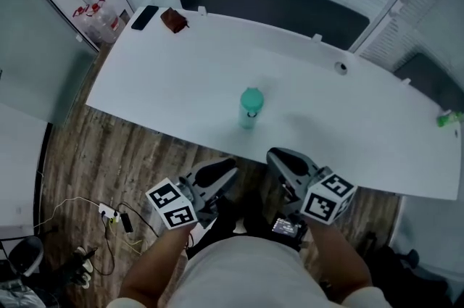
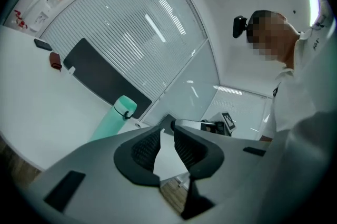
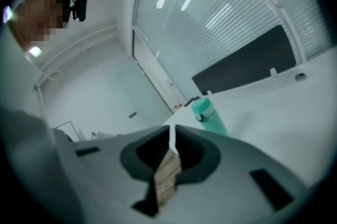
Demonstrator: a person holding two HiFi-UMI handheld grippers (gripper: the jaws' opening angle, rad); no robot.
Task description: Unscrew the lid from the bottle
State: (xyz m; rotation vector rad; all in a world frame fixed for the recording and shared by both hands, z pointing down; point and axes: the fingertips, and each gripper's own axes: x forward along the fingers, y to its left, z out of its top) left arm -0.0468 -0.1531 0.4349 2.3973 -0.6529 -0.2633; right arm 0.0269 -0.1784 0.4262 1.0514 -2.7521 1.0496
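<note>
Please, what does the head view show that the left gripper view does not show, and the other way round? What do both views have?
Only the head view: a power strip on the wooden floor, and a green object at the table's far right edge.

Only the left gripper view: the head-worn camera, and the left claw seen along its jaws, which stand slightly apart with nothing between them.

Both: the teal bottle standing with its lid on, the white table, the black phone and the brown pouch beside it.
</note>
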